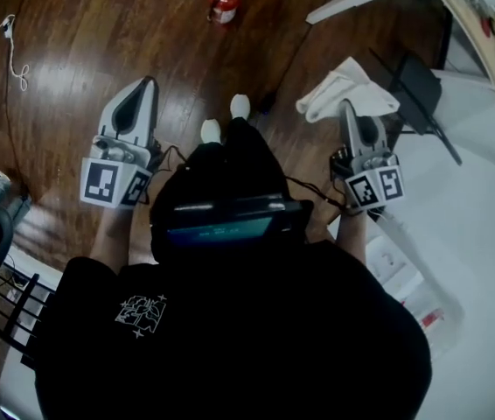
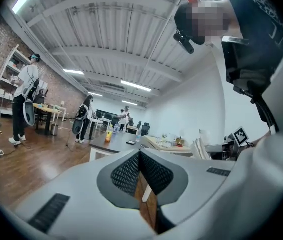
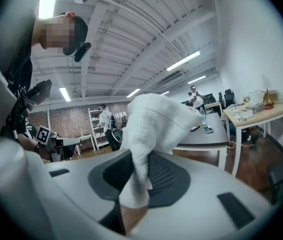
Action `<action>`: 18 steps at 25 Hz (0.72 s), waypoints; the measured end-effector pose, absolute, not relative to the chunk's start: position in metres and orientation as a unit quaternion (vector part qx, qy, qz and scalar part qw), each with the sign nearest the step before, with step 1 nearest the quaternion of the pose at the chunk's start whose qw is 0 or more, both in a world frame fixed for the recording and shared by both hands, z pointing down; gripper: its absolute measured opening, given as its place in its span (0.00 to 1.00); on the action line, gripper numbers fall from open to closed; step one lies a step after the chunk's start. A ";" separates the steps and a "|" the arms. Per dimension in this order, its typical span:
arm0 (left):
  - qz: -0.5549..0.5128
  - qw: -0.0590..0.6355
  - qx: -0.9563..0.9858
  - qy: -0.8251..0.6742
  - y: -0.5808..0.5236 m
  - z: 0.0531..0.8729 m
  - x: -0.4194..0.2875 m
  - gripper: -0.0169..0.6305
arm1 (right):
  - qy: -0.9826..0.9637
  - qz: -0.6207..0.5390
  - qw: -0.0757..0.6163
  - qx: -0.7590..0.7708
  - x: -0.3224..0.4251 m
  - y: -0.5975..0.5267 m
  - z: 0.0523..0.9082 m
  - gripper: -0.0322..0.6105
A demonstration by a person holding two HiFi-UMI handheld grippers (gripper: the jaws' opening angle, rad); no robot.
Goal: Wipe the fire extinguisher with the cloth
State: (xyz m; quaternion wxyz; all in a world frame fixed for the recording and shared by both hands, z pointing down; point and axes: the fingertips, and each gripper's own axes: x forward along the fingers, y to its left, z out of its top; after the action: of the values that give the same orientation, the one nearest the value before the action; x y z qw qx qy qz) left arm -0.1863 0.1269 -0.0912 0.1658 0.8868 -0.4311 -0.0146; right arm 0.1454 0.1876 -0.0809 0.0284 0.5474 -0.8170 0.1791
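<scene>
Right claw [image 1: 346, 105] clamps the cloth [image 1: 342, 84]. Left claw [image 1: 149, 84] is pressed together, nothing in it; extinguisher [image 1: 224, 0] sits well ahead of it.

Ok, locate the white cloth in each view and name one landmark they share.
Head view: white cloth right of centre, bunched at the right gripper tip.
Left gripper view: a pale shape beside the right gripper's marker cube may be it; too small to tell.
Right gripper view: centre, clamped between the jaws, flopping upward.
Shared landmark: the wood floor, in all three views.
</scene>
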 end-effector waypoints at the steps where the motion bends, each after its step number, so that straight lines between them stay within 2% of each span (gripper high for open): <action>1: -0.018 0.165 0.888 -0.428 0.131 -0.096 -0.183 0.02 | -0.821 0.180 0.023 0.542 0.138 0.189 -0.084 0.20; 13: -0.048 0.140 0.890 -0.431 0.153 -0.141 -0.118 0.02 | -0.865 0.196 0.006 0.461 0.069 0.176 -0.102 0.20; 18: -0.056 0.134 0.893 -0.427 0.160 -0.153 -0.083 0.02 | -0.875 0.189 -0.004 0.446 0.074 0.180 -0.111 0.20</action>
State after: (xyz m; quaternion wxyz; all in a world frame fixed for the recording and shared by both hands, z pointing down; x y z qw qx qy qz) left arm -0.0828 0.1605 -0.1532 0.1342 0.8926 -0.4269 -0.0556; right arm 0.0736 0.1796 -0.1111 -0.0044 0.4462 -0.8748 0.1886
